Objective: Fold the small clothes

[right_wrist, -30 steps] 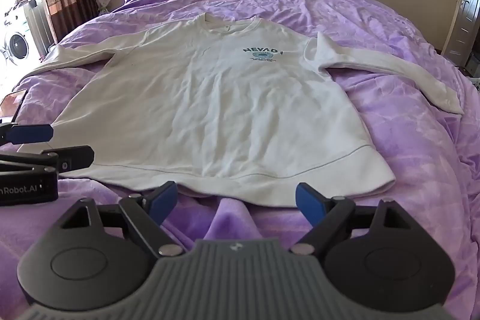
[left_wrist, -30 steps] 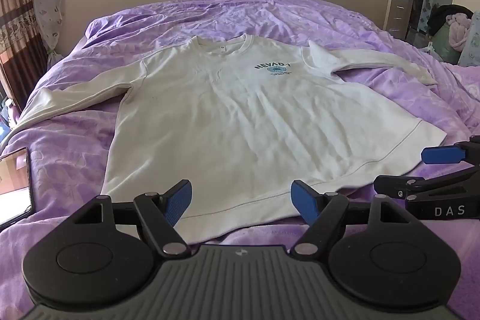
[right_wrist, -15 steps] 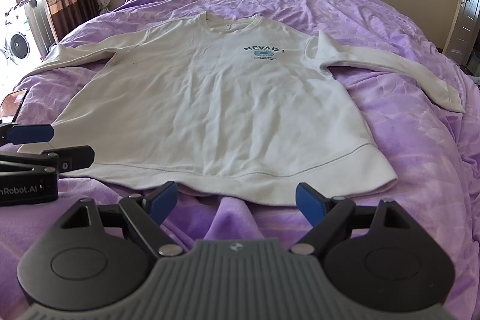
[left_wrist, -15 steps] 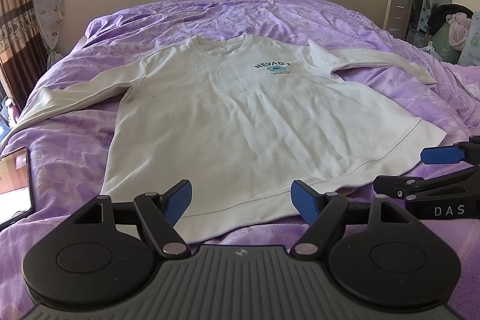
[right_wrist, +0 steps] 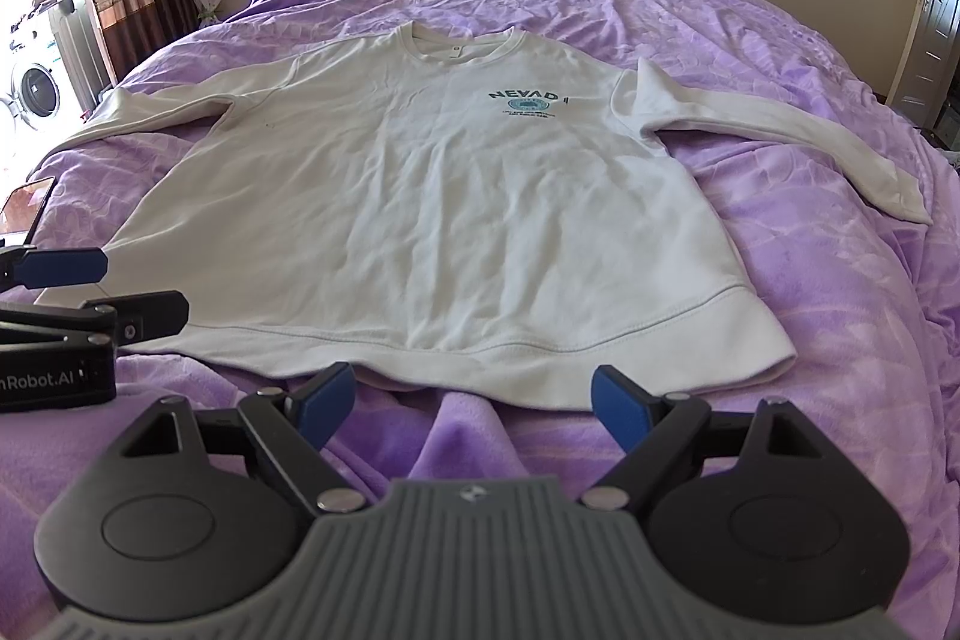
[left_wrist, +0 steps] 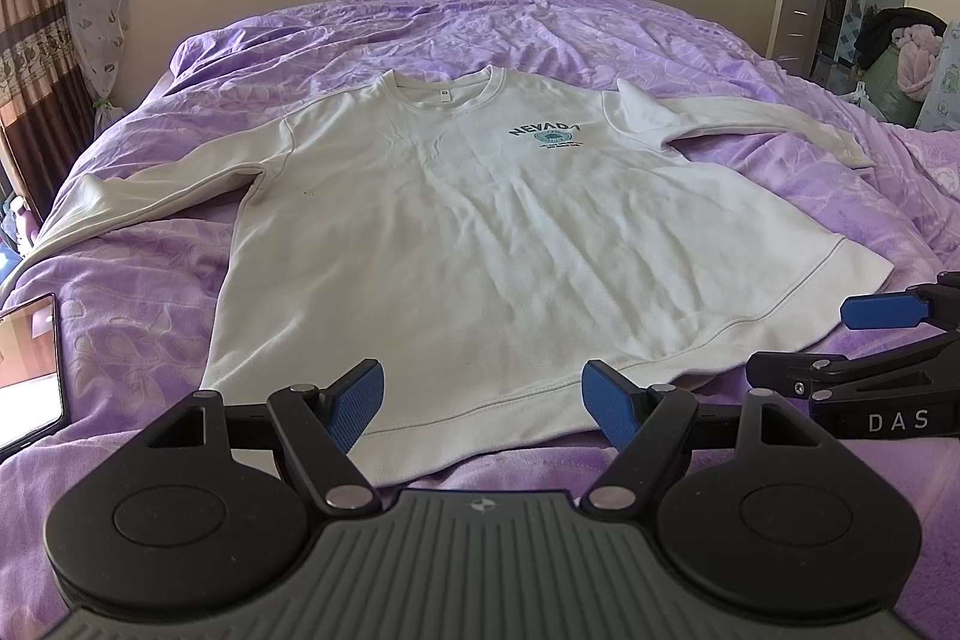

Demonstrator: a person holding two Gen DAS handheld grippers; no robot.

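- Over the last second almost nothing had changed: the white "NEVADA" sweatshirt (left_wrist: 480, 232) lay in the same flat, face-up spread on the purple bedspread (left_wrist: 540, 34), collar at 12 o'clock and hem at 6 o'clock, in both wrist views.
- The left gripper (left_wrist: 483, 397) had kept its blue pads spread wide with nothing between them, poised at the hem, its pads overlapping the hem band in its own view; contact could not be told.
- The right gripper (right_wrist: 474, 400) was likewise spread and empty, just short of the hem, over a raised ridge of bedspread.
- Only a very slight drift of the cameras showed between pictures; neither tool had closed on cloth.
- Both sleeves stayed stretched out, one towards 9 o'clock (left_wrist: 150, 196), the other towards 3 o'clock (left_wrist: 756, 124).
- A phone (left_wrist: 30, 370) sat on the bedspread at 9 o'clock, well apart from the hem.
- By my judgement, folding had not begun: this was a pause before the first grasp, and the likely opening was a pinch at the hem corners or sleeves.
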